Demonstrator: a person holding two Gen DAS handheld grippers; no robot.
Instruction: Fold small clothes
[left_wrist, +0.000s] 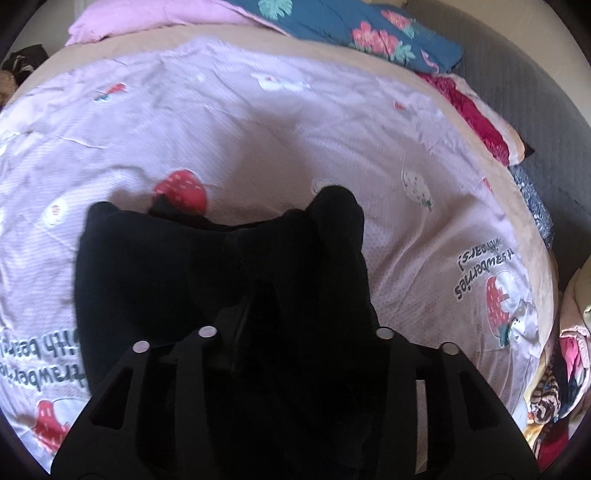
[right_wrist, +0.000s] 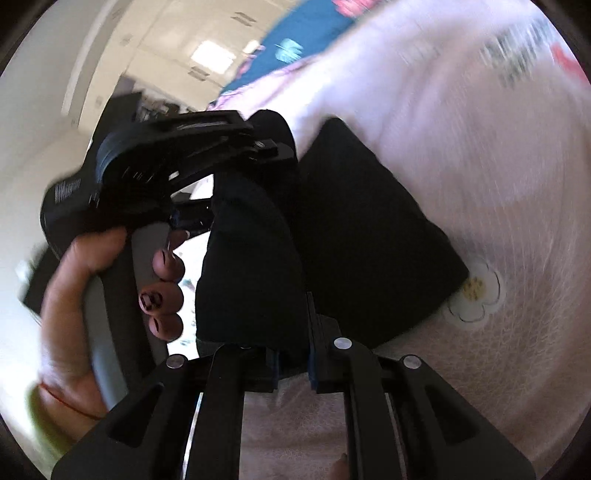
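The black garment (left_wrist: 221, 266) lies in the lower middle of my left wrist view, a soft, matte, dark cloth spread on the pink quilt (left_wrist: 258, 129), with one rounded corner rising to a peak at centre and another blunt corner at mid left. My left gripper (left_wrist: 291, 306) has its fingers drawn close together on a bunched fold of that cloth; black on black hides the tips, but the fabric rises right out of them. In the right wrist view my right gripper (right_wrist: 291, 354) has its two fingers clamped on a thick, rounded hem of the same garment, which hangs up between them toward the frame's centre, while a flat panel of it lies on the quilt at mid right, its corner touching a printed white flower (right_wrist: 474, 291). At left of that view my left hand (right_wrist: 110, 288) grips the other tool's handle, nails painted dark. The quilt is thin, puckered cotton printed with strawberries and lettering, and it lies open and wrinkled above and to the right of the garment. Along the upper rim sits a teal floral blanket (left_wrist: 354, 29), with a red cloth (left_wrist: 476, 118) at the right edge.
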